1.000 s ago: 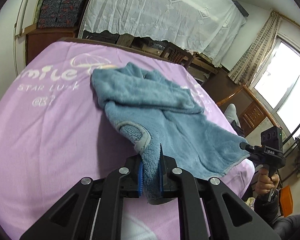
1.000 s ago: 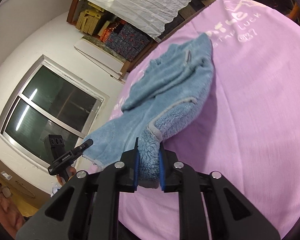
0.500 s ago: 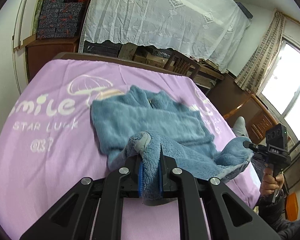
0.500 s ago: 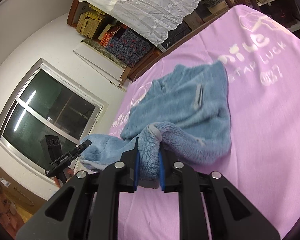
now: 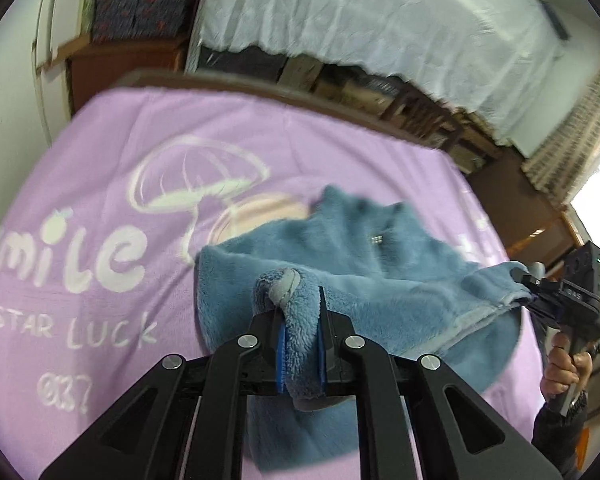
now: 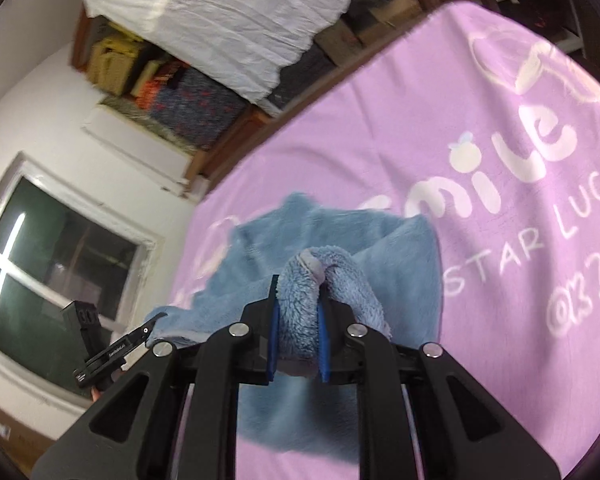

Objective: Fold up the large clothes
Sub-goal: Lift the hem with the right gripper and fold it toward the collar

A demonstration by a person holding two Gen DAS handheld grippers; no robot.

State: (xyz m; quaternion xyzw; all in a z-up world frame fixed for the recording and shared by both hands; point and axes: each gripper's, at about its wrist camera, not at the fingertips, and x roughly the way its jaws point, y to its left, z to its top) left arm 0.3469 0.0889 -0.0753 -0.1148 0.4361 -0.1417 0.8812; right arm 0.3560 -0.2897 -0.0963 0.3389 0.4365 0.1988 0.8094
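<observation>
Purple cloth with white letters "smile STAR LUCK" (image 5: pixel 72 256) covers the counter (image 5: pixel 340 136), and behind it, at the top of the frame, a white lace cover (image 5: pixel 360 12) hangs over stacked boxes. On the cloth lies the blue fleece garment (image 5: pixel 364 256), near the middle of both views.

Each tool is clenched on a gray-trimmed edge of this garment: the left tool (image 5: pixel 302 344) at the lower centre of its view, the right tool (image 6: pixel 296 344) the same in its own view. At the right edge of the left view the right tool (image 5: pixel 568 300) shows again, with a hand (image 5: pixel 564 372) under it.

One second ago the garment was stretched long toward the near edge. Now the held edge has been carried up and forward over the body of the garment, so the cloth bunches in two layers. I judge the fold is about half made; the tools must next go lower and lay the edge flat.
</observation>
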